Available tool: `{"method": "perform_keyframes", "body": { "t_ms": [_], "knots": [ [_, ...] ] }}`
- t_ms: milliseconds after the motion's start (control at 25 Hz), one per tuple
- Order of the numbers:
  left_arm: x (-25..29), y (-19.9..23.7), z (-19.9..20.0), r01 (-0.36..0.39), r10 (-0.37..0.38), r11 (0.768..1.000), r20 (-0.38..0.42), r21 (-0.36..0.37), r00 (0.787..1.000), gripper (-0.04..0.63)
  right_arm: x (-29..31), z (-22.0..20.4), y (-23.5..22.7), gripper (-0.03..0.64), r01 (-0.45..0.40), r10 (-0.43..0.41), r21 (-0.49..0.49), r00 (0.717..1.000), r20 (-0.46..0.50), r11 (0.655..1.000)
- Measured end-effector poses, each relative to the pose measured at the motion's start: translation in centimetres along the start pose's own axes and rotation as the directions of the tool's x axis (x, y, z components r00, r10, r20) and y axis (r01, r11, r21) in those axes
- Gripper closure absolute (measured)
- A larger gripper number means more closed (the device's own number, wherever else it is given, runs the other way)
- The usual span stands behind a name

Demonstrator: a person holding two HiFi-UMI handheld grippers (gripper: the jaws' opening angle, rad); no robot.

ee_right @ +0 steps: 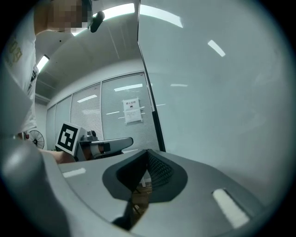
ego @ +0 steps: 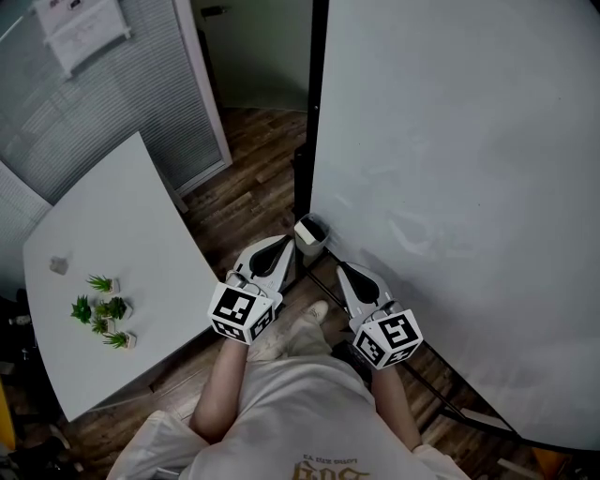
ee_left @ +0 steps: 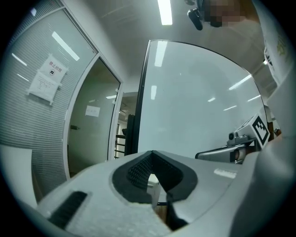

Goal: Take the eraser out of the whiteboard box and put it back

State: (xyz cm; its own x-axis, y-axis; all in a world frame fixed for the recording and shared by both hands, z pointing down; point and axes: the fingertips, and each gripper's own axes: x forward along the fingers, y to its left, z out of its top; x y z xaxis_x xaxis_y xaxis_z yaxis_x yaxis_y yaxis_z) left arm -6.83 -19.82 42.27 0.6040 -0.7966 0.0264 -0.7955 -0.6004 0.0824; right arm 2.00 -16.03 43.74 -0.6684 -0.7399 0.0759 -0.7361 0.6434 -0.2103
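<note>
The whiteboard (ego: 450,187) stands at the right in the head view. A small pale box (ego: 311,234) hangs at its lower left corner. Something light lies in the box's top; I cannot tell whether it is the eraser. My left gripper (ego: 284,242) is level, its tip just left of the box, jaws shut with nothing held. My right gripper (ego: 343,269) is a little nearer to me, right of the box, also shut and empty. In the left gripper view the jaws (ee_left: 150,152) meet at their tips; in the right gripper view the jaws (ee_right: 148,152) meet too.
A white table (ego: 141,234) with several small potted plants (ego: 105,309) stands at the left. Behind it is a glass partition with a paper notice (ego: 84,28). Wooden floor (ego: 253,178) lies between table and board. The board's stand legs (ego: 450,408) run along the floor.
</note>
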Motion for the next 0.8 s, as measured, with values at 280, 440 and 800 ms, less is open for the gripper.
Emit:
{"method": "perform_keyframes", "body": {
  "t_ms": [280, 440, 800],
  "knots": [
    [-0.3, -0.4, -0.4, -0.016, 0.016, 1.000, -0.026, 0.013, 1.000, 0.597, -1.0, 0.6, 0.0, 0.606, 0.004, -0.004, -0.003, 1.000, 0.017, 1.000],
    [-0.3, -0.5, -0.6, -0.022, 0.023, 1.000, -0.038, 0.023, 0.999, 0.597, -1.4, 0.6, -0.1, 0.606, 0.009, -0.009, -0.010, 1.000, 0.017, 1.000],
    [-0.5, -0.5, -0.9, -0.026, 0.028, 0.999, -0.060, 0.030, 0.998, 0.597, -1.8, 0.0, -0.2, 0.606, 0.017, -0.018, -0.035, 1.000, -0.020, 0.999]
  ]
}}
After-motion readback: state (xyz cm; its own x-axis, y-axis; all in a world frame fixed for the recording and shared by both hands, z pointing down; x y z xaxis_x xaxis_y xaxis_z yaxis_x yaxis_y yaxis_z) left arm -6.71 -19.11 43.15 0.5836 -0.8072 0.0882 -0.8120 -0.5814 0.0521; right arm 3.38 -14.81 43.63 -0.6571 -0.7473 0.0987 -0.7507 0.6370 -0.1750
